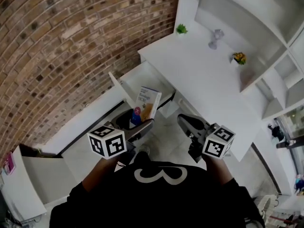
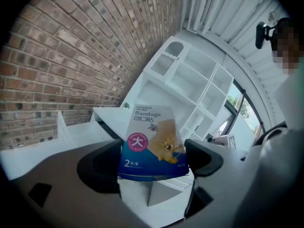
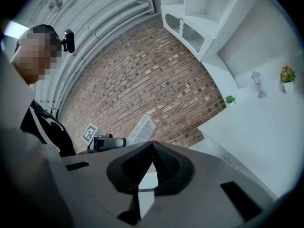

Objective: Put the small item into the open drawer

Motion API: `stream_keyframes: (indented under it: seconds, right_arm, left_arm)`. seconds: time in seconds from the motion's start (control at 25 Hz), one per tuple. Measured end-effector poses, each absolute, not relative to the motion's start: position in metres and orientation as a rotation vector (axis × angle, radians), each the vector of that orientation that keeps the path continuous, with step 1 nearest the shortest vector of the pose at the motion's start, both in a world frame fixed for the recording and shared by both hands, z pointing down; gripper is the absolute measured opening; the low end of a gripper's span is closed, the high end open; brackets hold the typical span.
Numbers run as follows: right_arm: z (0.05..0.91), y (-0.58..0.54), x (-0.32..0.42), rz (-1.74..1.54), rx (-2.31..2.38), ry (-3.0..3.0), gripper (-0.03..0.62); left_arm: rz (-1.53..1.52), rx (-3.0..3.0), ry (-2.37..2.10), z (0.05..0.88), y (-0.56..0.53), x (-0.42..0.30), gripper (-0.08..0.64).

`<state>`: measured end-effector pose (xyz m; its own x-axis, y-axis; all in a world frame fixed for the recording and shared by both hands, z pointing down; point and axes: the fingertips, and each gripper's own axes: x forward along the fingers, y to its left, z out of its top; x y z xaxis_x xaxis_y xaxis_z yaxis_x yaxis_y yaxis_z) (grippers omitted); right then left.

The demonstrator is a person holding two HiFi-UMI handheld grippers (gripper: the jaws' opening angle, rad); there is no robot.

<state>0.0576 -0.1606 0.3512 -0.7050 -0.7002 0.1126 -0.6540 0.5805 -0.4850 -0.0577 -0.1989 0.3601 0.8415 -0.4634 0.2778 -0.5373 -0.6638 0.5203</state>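
Currently the bandage box (image 1: 148, 102) (image 2: 154, 141) stands upright in the air, clamped by its lower blue edge between the jaws of the left gripper (image 1: 141, 121) (image 2: 152, 158), close to the near end of the open drawer (image 1: 119, 87). To its right, the right gripper (image 1: 187, 122) (image 3: 151, 148) is pinched closed with nothing between its jaws. Beyond the drawer lies the white desk (image 1: 204, 75), with a small green plant (image 1: 181, 29) at its far corner. A brick wall (image 1: 71, 42) runs along the left.
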Motion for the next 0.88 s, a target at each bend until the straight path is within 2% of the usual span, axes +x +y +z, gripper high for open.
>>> stream_keyframes:
  seconds: [0.48, 0.88]
  right_arm:
    - [0.367, -0.269, 0.060, -0.796, -1.361, 2.548, 0.011]
    - [0.389, -0.304, 0.081, -0.826, -1.487, 2.419, 0.011]
  left_arm:
    - [0.372, 2.460, -0.563, 0.396, -0.337, -0.051, 0.422]
    - [0.650, 2.480, -0.449, 0.463, -0.391, -0.029, 0.422]
